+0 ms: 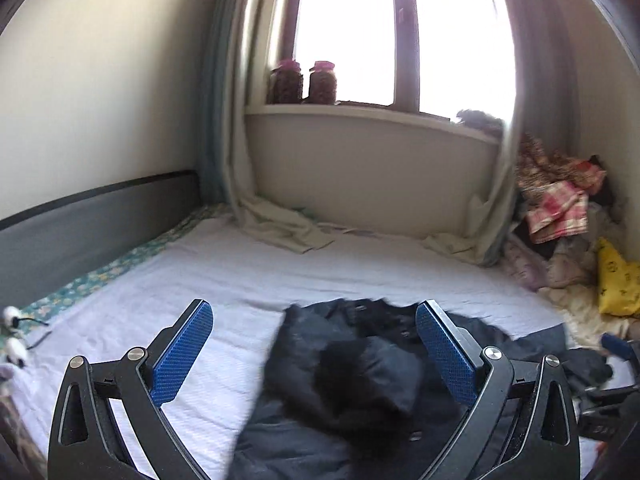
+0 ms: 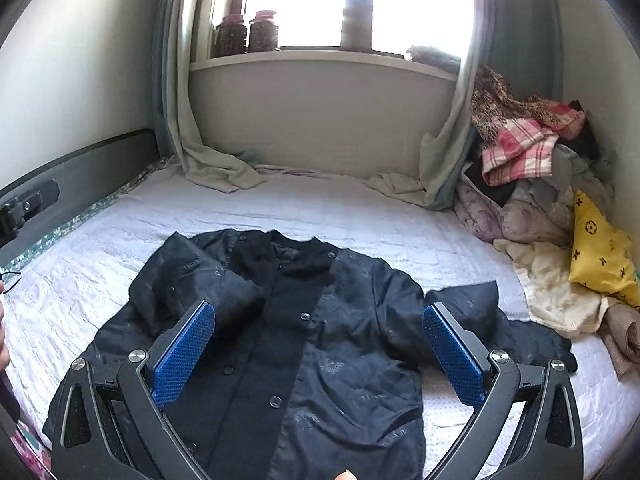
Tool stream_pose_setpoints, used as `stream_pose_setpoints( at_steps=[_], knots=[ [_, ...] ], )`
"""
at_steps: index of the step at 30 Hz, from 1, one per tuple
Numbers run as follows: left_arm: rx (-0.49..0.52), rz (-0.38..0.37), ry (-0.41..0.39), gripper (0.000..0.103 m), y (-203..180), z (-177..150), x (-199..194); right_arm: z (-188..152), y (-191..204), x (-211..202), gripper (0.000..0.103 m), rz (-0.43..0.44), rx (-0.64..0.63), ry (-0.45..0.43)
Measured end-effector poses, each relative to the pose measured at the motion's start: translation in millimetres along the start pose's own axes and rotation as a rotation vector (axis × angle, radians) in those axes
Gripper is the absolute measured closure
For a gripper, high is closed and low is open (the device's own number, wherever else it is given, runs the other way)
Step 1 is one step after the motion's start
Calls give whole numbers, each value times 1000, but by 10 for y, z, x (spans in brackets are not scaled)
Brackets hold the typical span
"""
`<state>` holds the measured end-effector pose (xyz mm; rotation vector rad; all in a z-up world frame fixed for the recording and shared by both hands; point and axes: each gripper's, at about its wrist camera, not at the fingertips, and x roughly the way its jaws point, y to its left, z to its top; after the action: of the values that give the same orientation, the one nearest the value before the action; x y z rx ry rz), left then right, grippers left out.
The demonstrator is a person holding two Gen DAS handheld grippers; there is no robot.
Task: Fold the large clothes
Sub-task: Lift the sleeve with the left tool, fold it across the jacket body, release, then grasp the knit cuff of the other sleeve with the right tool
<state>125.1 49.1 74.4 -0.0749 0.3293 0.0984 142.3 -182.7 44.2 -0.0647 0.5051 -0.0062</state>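
Observation:
A dark navy button-front jacket (image 2: 320,344) lies face up on the white-sheeted bed (image 2: 320,208), collar toward the window. One sleeve (image 2: 192,276) is folded in over the chest; the other sleeve (image 2: 480,312) lies spread out to the right. My right gripper (image 2: 319,307) hovers over the jacket's chest, open, with nothing between its blue pads (image 2: 452,352). In the left wrist view the jacket (image 1: 352,380) looks blurred and bunched. My left gripper (image 1: 314,305) stands wide open above the jacket's left part, holding nothing.
A heap of mixed clothes (image 2: 520,152) and a yellow cushion (image 2: 600,248) fill the bed's right side. Curtains (image 2: 208,168) trail onto the far end of the bed below a sill with two jars (image 2: 248,32). A dark headboard (image 1: 80,224) runs along the left.

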Motion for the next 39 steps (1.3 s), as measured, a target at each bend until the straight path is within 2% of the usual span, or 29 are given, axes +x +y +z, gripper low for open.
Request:
stream_pose_setpoints(
  at_steps=[3, 5, 9, 11, 14, 17, 22, 29, 32, 34, 35, 39],
  knots=[
    [0, 59, -6, 0, 145, 45, 25, 71, 104, 13, 0, -26, -36, -20],
    [-11, 91, -16, 0, 229, 46, -9, 147, 174, 102, 0, -10, -58, 4],
    [-66, 90, -6, 0, 386, 77, -30, 307, 365, 229, 0, -26, -149, 3],
    [-88, 85, 6, 0, 446, 75, -9, 374, 468, 330, 0, -5, -178, 17],
    [-102, 87, 18, 0, 496, 72, 29, 413, 640, 627, 0, 43, -183, 120],
    [-91, 105, 39, 0, 477, 47, 78, 314, 868, 1009, 0, 81, -209, 241],
    [-89, 112, 109, 0, 443, -33, 223, 126, 1074, 1429, 0, 161, -161, 330],
    [-134, 108, 191, 0, 481, -112, 358, -65, 1495, 1768, 6, 184, -249, 388],
    [-145, 104, 213, 0, 493, -141, 394, -208, 1650, 1950, 13, 168, -300, 420],
    [-143, 100, 223, 0, 493, -156, 406, -295, 1687, 2084, 25, 145, -317, 444],
    [-139, 100, 227, 0, 490, -160, 407, -334, 1676, 2164, 27, 137, -313, 461],
    [-126, 102, 228, 0, 498, -159, 404, -354, 1474, 2329, 51, 116, -229, 494]
  ],
)
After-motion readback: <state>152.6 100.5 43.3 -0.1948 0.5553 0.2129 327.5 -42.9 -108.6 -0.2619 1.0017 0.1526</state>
